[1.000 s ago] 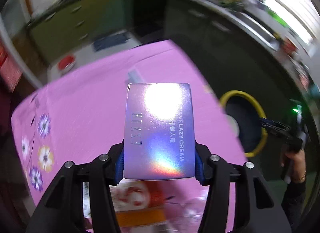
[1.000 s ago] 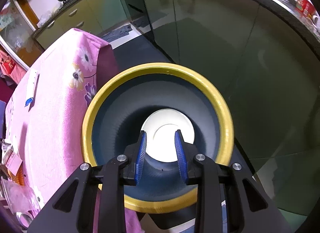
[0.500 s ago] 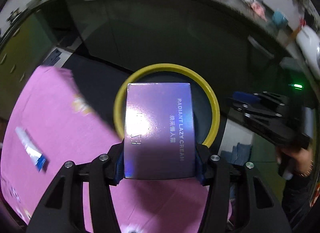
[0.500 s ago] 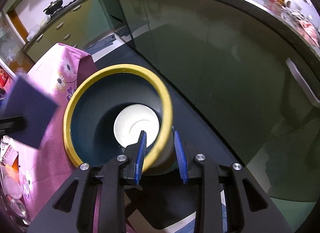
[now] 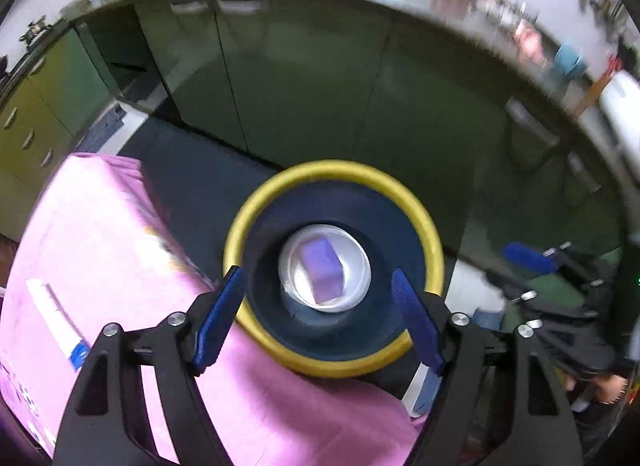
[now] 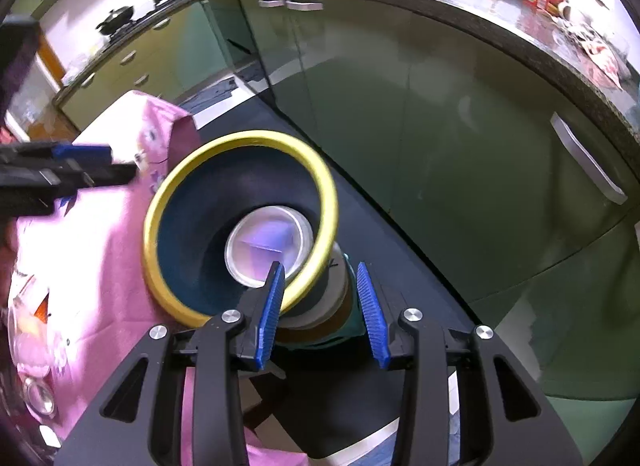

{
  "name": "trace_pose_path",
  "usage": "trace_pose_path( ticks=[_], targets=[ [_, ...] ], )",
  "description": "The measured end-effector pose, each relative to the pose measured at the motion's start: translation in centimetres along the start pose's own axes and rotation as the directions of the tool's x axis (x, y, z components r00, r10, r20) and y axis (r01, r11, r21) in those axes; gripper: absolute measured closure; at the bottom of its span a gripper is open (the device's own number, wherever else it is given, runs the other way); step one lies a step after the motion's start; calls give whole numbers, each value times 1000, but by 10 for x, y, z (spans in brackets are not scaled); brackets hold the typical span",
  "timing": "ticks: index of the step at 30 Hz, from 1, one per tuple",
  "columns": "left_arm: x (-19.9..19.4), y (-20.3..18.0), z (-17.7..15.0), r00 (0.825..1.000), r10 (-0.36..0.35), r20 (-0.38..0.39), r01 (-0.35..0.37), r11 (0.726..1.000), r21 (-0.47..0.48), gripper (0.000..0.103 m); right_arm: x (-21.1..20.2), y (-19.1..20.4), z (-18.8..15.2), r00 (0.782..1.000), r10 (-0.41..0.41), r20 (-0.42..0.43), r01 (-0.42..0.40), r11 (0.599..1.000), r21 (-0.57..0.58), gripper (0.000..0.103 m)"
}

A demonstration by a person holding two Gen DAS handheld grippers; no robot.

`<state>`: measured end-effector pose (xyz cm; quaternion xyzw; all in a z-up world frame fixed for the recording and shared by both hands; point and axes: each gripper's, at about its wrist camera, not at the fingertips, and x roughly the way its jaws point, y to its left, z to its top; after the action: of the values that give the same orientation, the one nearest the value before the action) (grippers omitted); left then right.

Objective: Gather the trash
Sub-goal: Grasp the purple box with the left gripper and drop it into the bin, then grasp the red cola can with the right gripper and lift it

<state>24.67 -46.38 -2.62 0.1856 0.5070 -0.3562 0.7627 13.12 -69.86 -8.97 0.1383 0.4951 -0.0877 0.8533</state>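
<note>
Purple carton [image 5: 322, 269] sits at the bin's [image 5: 256, 201] bottom, on white.
My left gripper [image 5: 318, 318] gapes empty; right gripper [image 6: 320, 306] half-open, probably straddling the rim. Carton looks light, stiff; grip flat sides.

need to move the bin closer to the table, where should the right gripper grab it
Grip the yellow rim of the bin, on the side facing the right gripper. It is a thin raised lip around an open mouth, so one finger can go inside and one outside, coming from above. The body below looks too wide for the jaws. The rim already lies between the fingers.
</note>
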Motion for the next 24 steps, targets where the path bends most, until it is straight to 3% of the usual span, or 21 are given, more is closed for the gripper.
trace_pose_path(
  ticks=[3, 8, 10, 13, 15, 18, 19, 21, 22, 24],
  targets=[
    [-58, 22, -19, 991, -12, 130, 17, 999, -36, 25, -8, 19, -5, 999, 33, 3, -33, 998, -44, 65],
    [-142, 62, -78, 954, 32, 299, -3, 996, -95, 15, -28, 72, -10, 993, 119, 4, -117, 978, -171, 65],
    [-174, 81, -108, 935, 59, 350, -14, 991, -130, 15, -42, 96, -13, 984, 178, 4, -172, 958, -228, 65],
    [-203, 104, -147, 910, 116, 398, -45, 982, -182, 14, -71, 139, -25, 945, 327, -17, -312, 881, -357, 64],
    [-226, 121, -184, 881, 183, 436, -82, 967, -240, 14, -92, 169, -37, 906, 420, -48, -393, 796, -460, 60],
    [-251, 139, -233, 842, 273, 465, -130, 939, -317, 13, -125, 226, -64, 795, 575, -193, -550, 549, -630, 50],
    [-259, 144, -251, 829, 298, 473, -137, 929, -344, 11, -131, 240, -71, 766, 599, -233, -577, 481, -660, 50],
    [-274, 155, -290, 801, 353, 483, -153, 901, -406, 10, -143, 277, -91, 692, 623, -364, -642, 301, -705, 50],
    [-280, 159, -304, 789, 377, 485, -160, 888, -430, 10, -146, 291, -101, 681, 612, -401, -648, 248, -720, 50],
    [-291, 163, -342, 751, 452, 482, -195, 849, -492, 8, -147, 321, -122, 686, 559, -465, -637, 154, -755, 50]
  ],
)
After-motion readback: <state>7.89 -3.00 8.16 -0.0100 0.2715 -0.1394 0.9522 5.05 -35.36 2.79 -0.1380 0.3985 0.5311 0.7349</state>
